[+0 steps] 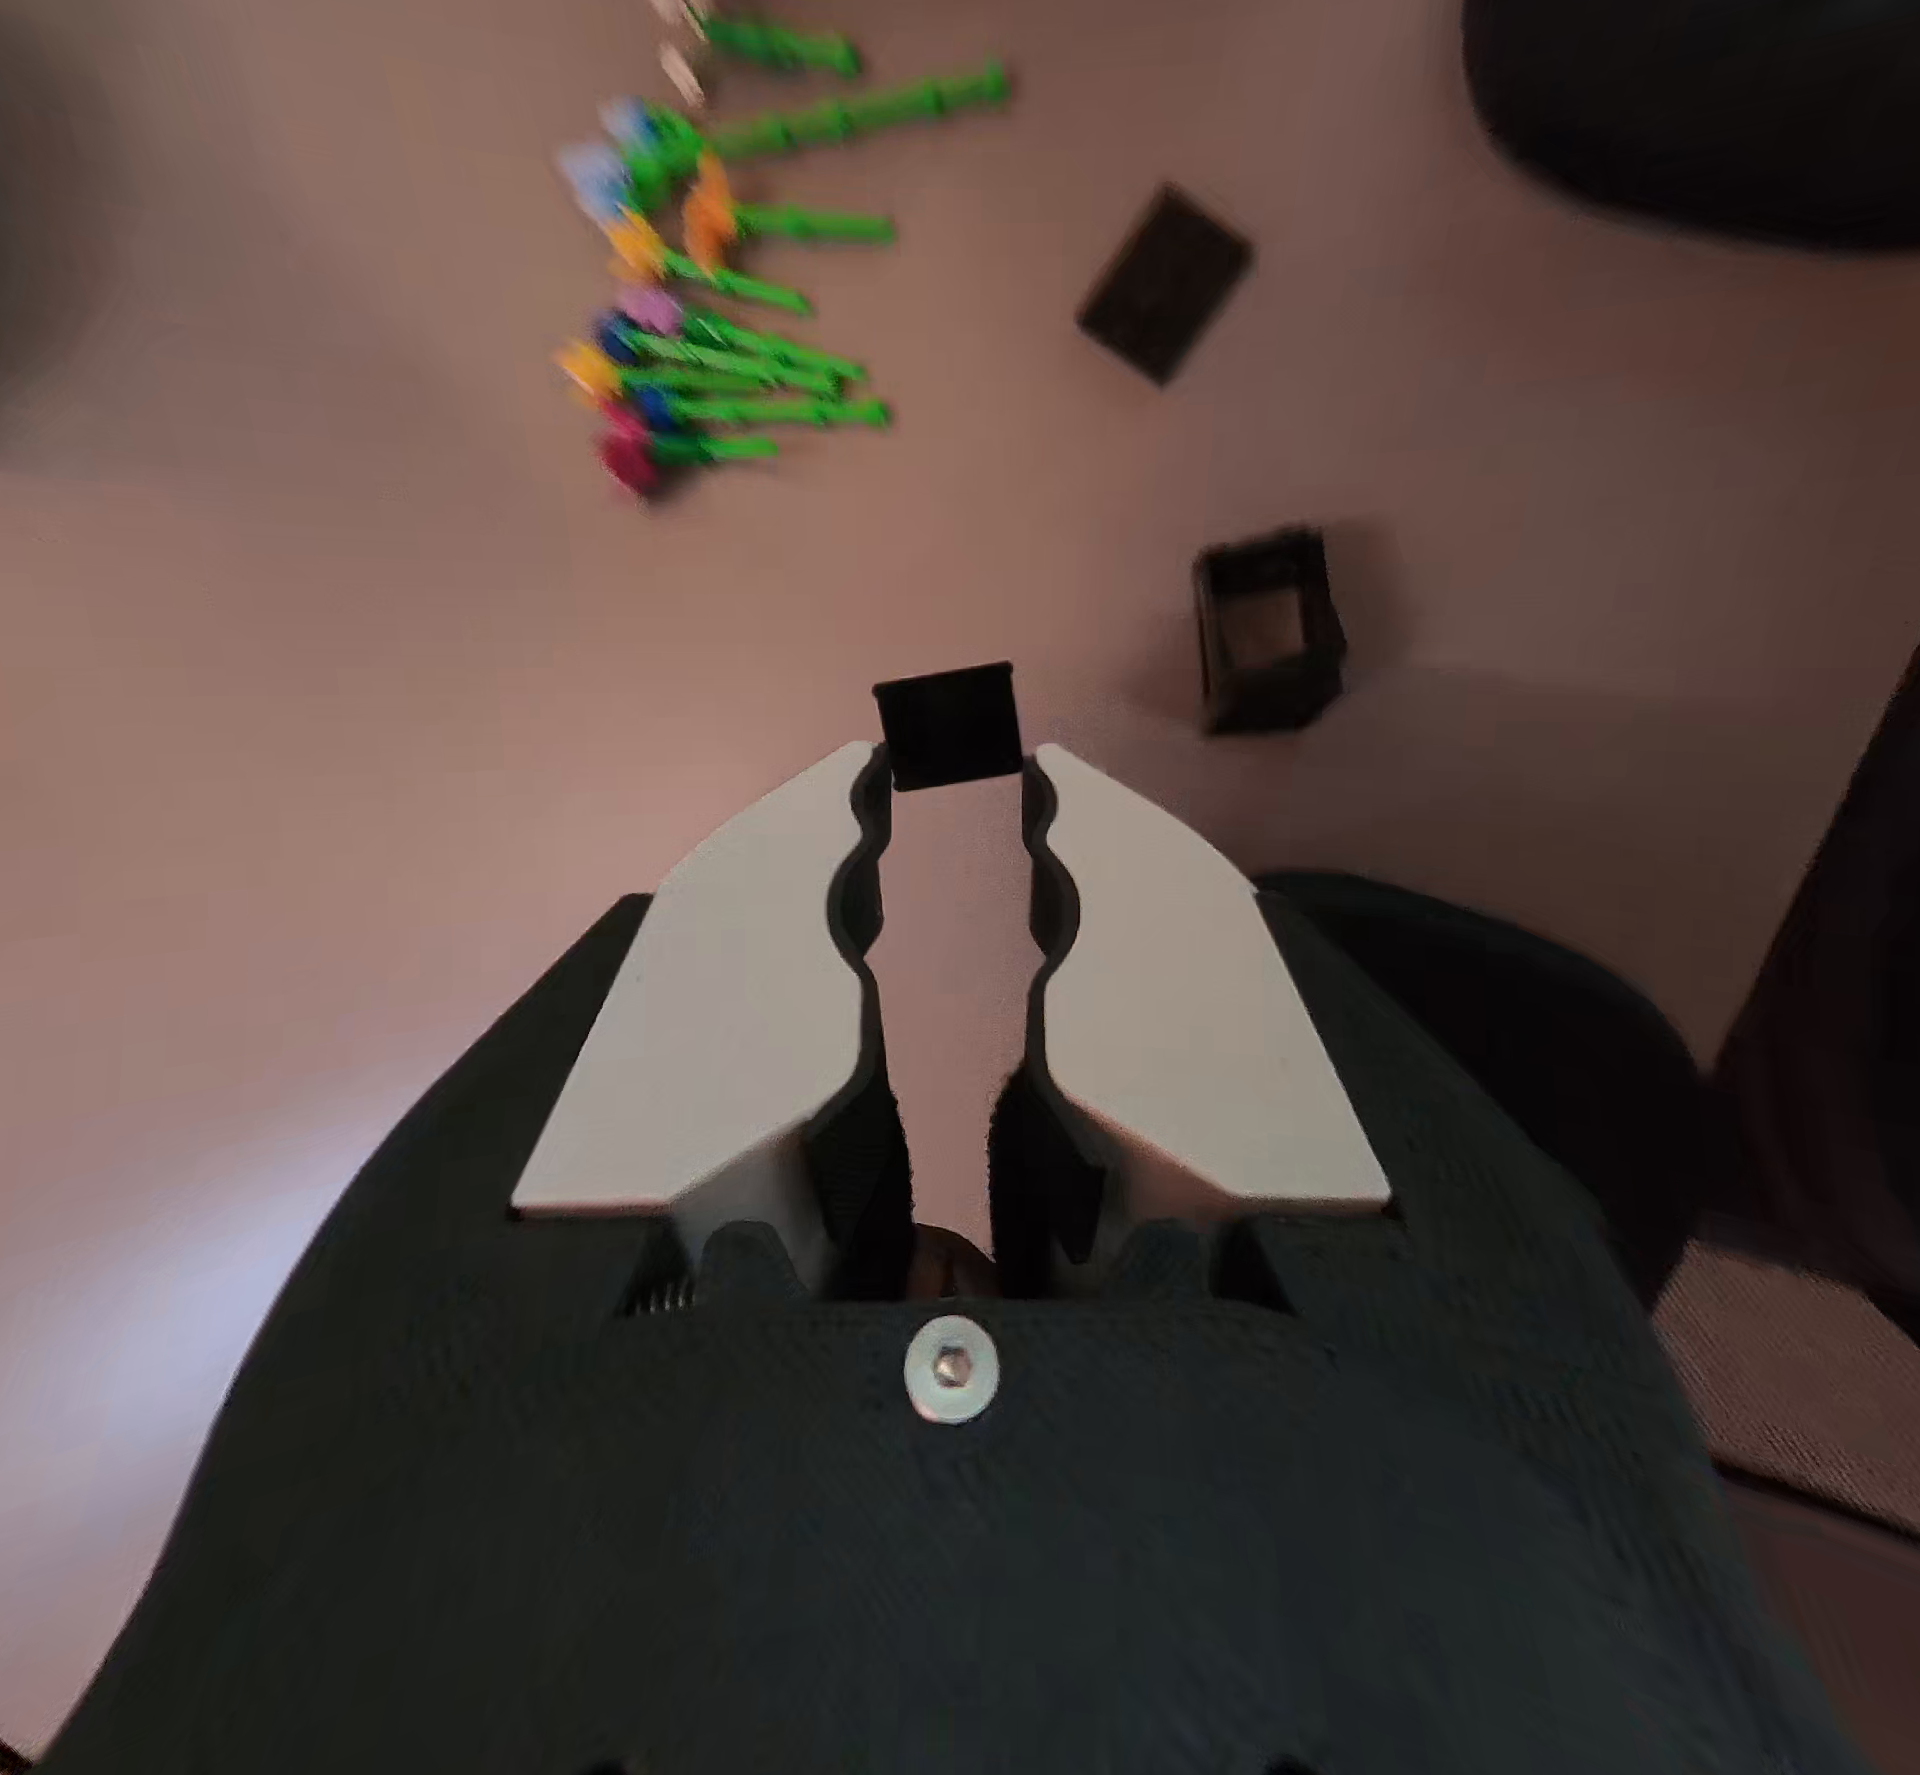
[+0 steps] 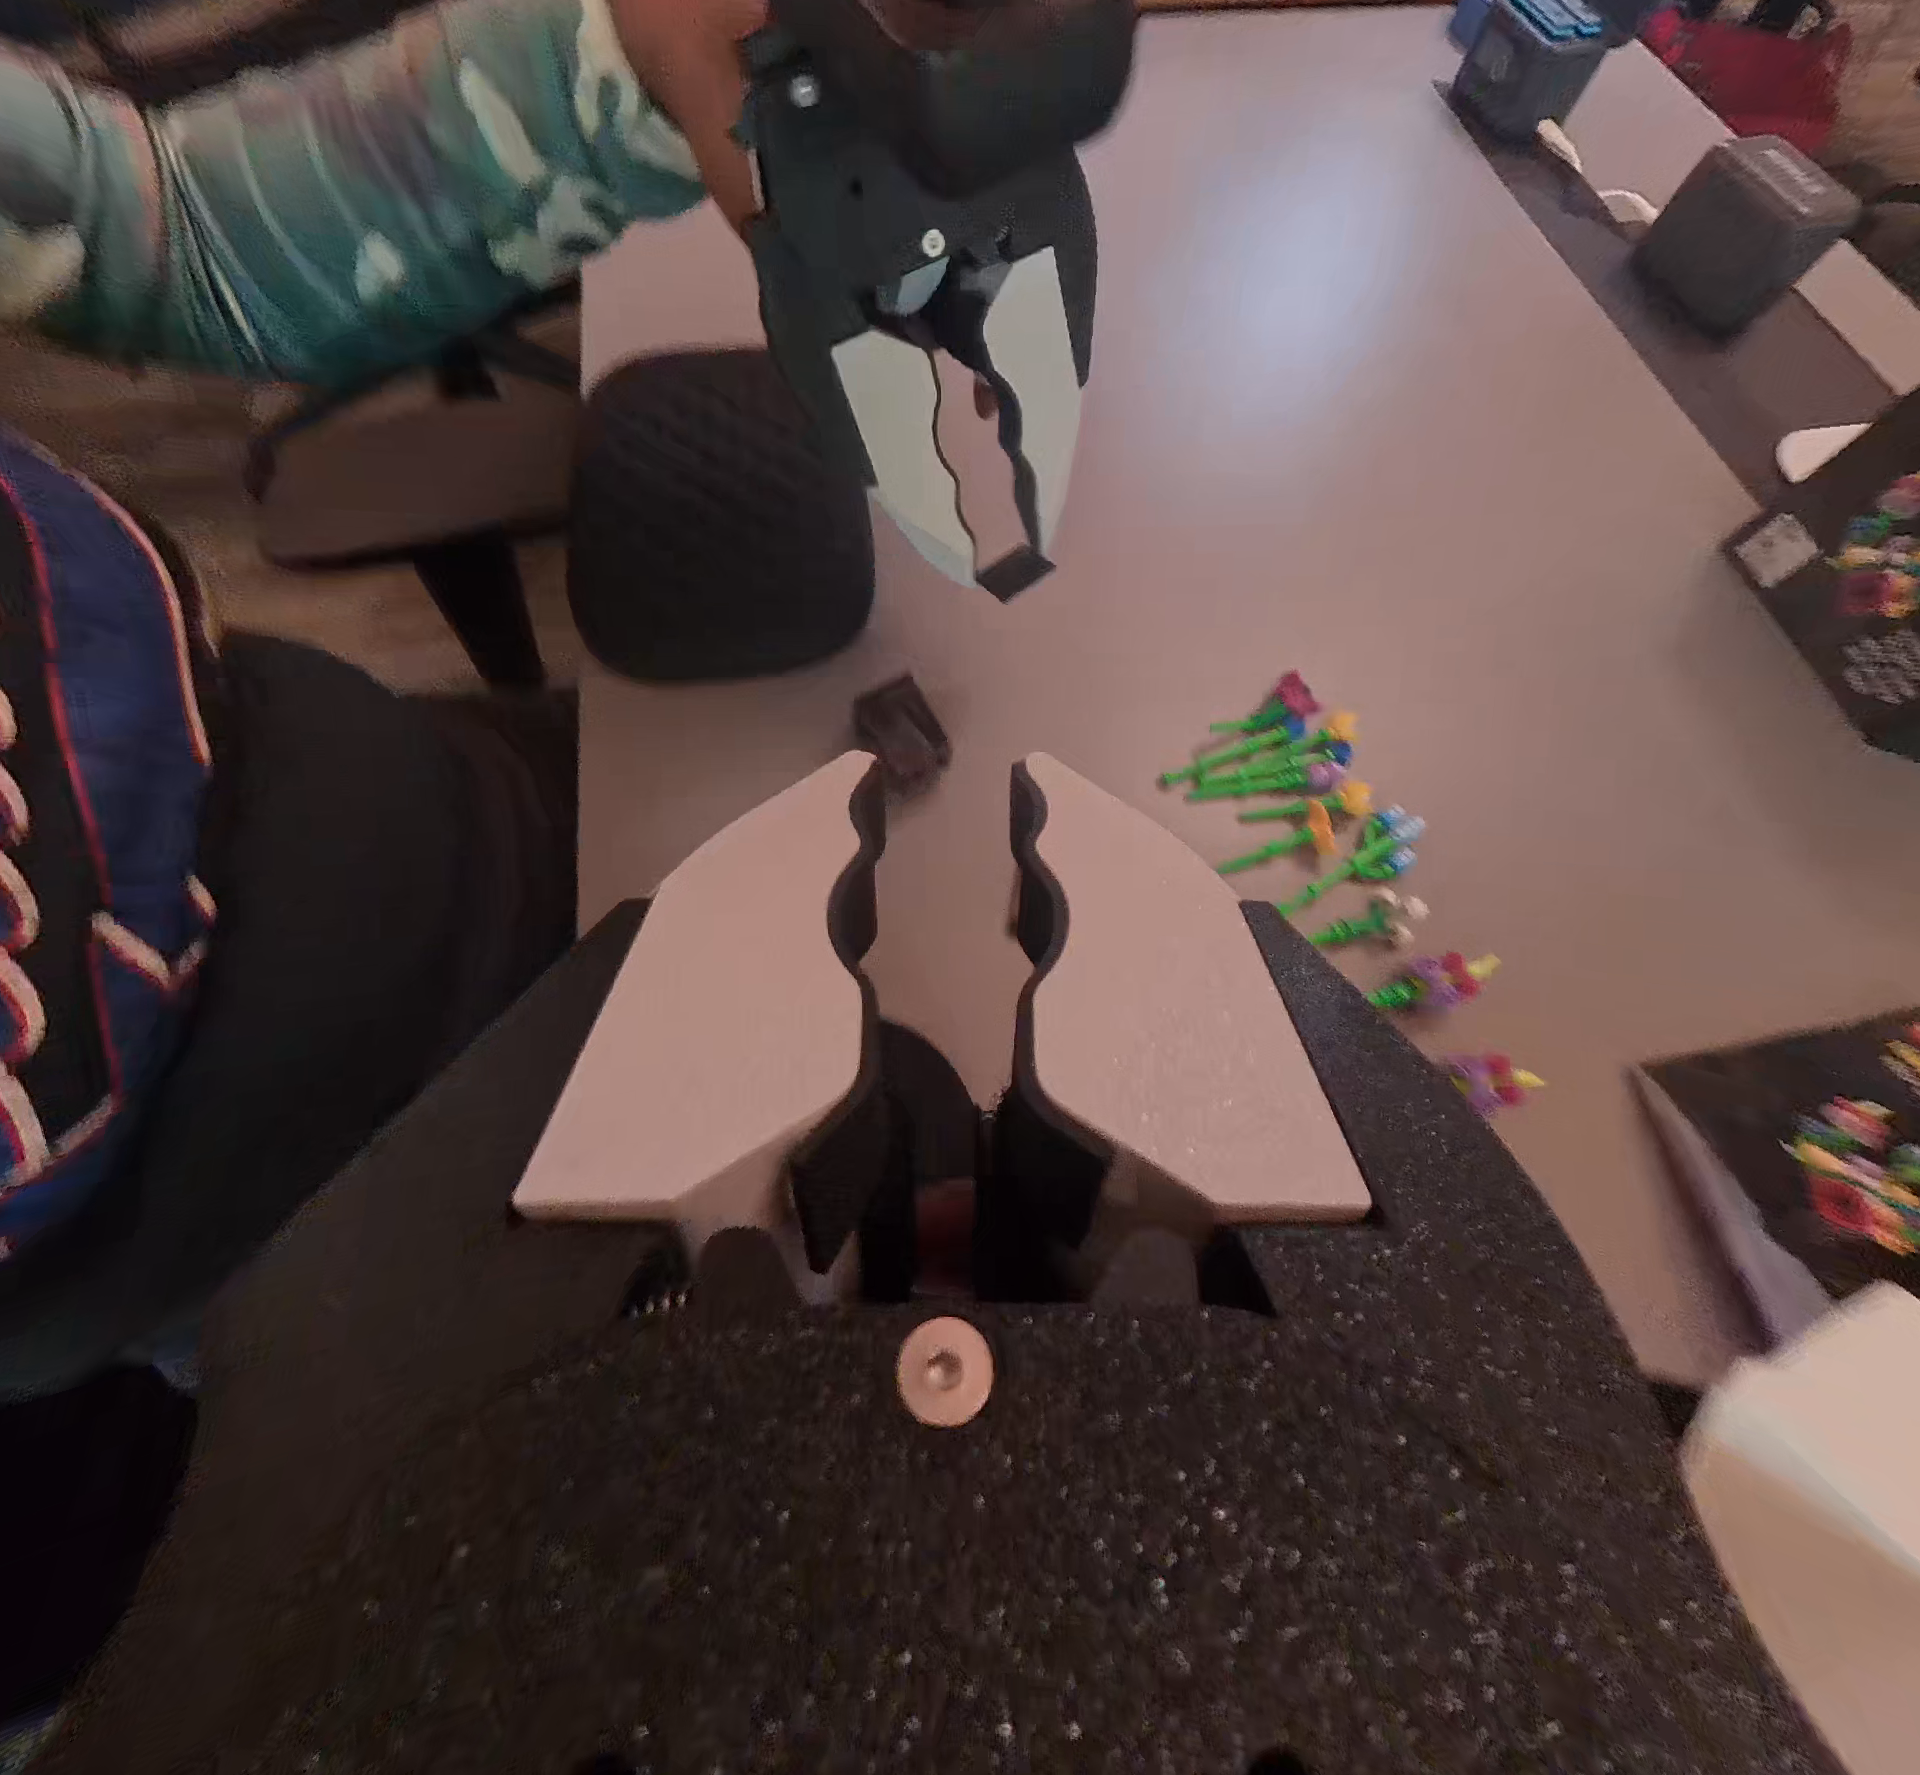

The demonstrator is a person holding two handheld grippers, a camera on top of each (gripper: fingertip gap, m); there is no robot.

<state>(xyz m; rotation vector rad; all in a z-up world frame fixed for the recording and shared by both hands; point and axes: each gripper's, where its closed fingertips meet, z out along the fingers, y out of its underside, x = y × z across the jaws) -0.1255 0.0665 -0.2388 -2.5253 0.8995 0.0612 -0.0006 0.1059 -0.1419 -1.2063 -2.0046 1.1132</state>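
My grey table [image 2: 1351, 291] fills both views and everything rests on it or hangs above it. At its near-left corner sits a dark rounded chair back [image 2: 717, 520]. Along the far right edge stand a grey box [image 2: 1745, 229] and a blue-topped holder [image 2: 1527, 63], both well apart from my grippers. Two dark printed sheets [image 2: 1829, 1185] lie at the right edge.

My left gripper [image 1: 951, 754] hangs above the table, tilted down, gripped by a hand with a teal patterned sleeve [image 2: 364, 198] behind it. Its white fingers [image 1: 758, 977] stand narrow, pinching a small black square piece [image 1: 945, 726] at the very tips; that piece is lifted clear of the table.

My right gripper [image 2: 948, 780] hovers low over the near table with its fingers [image 2: 1153, 987] parted to a middling gap and nothing between them. Just beyond its left fingertip lies a small black block [image 2: 902, 738] on the table, near but seemingly not touching.

A scatter of toy flowers [image 2: 1320, 842] with green stems lies to the right of that gripper, blurred in the left wrist view. There, two small dark blocks [image 1: 1164, 281] sit right of the flowers.
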